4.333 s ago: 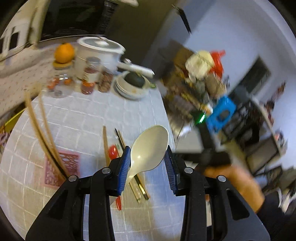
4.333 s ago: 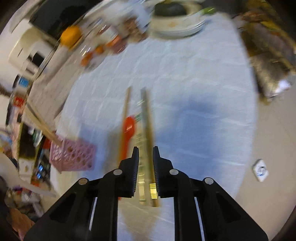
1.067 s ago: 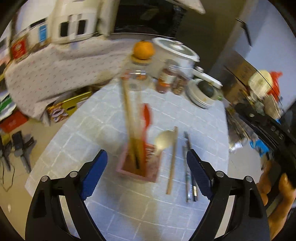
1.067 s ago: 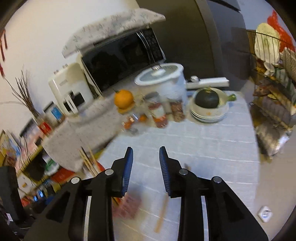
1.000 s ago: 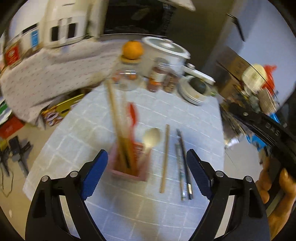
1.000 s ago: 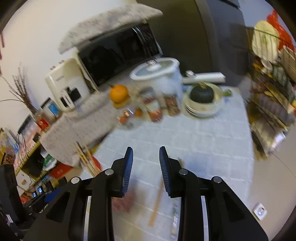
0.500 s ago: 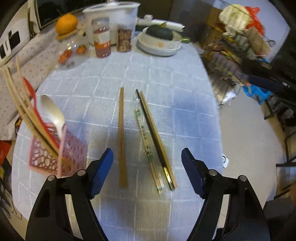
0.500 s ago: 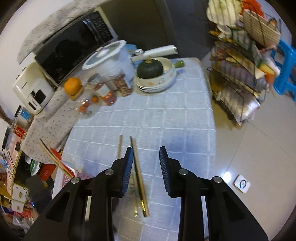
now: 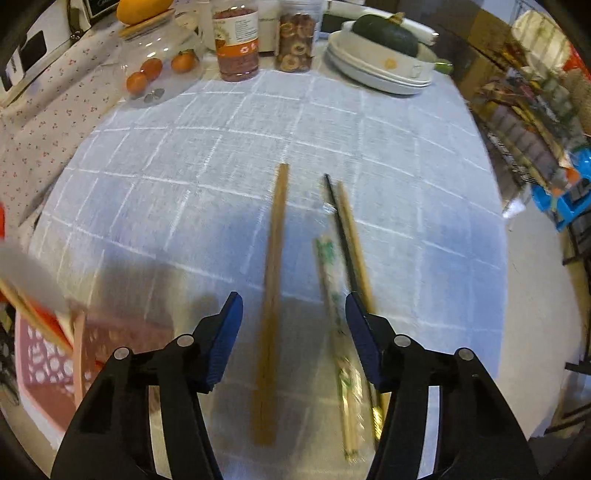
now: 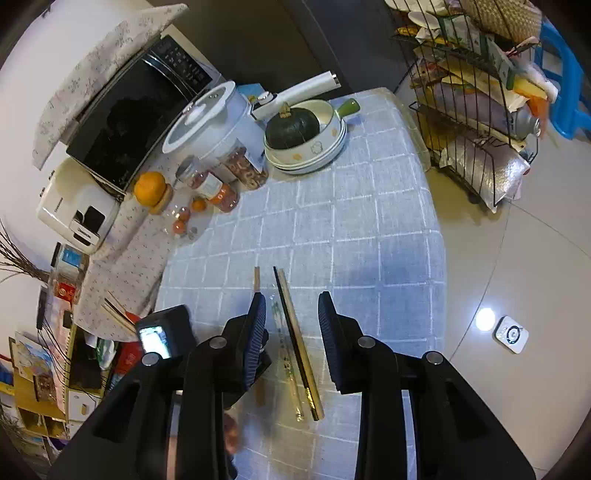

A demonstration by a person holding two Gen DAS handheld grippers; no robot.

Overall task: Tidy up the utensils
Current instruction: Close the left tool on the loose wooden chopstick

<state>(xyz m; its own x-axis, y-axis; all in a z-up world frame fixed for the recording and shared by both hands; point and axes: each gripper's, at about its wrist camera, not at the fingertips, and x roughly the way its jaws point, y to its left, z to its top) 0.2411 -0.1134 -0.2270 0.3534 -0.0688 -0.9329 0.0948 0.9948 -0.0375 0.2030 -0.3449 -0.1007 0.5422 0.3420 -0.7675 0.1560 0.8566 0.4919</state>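
My left gripper (image 9: 293, 317) is open and empty, low over the table, with a flat wooden stick (image 9: 272, 280) lying between its fingers. To its right lie a wrapped pair of chopsticks (image 9: 334, 295) and a black and a tan chopstick (image 9: 349, 236). The pink utensil basket (image 9: 48, 354) at the lower left holds a white spoon, a red spoon and wooden sticks. My right gripper (image 10: 290, 321) is open and empty, high above the same chopsticks (image 10: 295, 332). The left gripper's body (image 10: 166, 332) shows in the right wrist view.
At the table's far edge stand stacked plates with a dark green squash (image 9: 384, 35), jars (image 9: 236, 48), a glass dish of small oranges (image 9: 159, 70) and a white cooker (image 10: 207, 122). A wire rack (image 10: 476, 96) stands on the floor right of the table (image 10: 369, 229).
The spoon that my left gripper held is now in the pink basket. Both grippers have swung down toward the chopsticks on the table, the left one much lower and closer.
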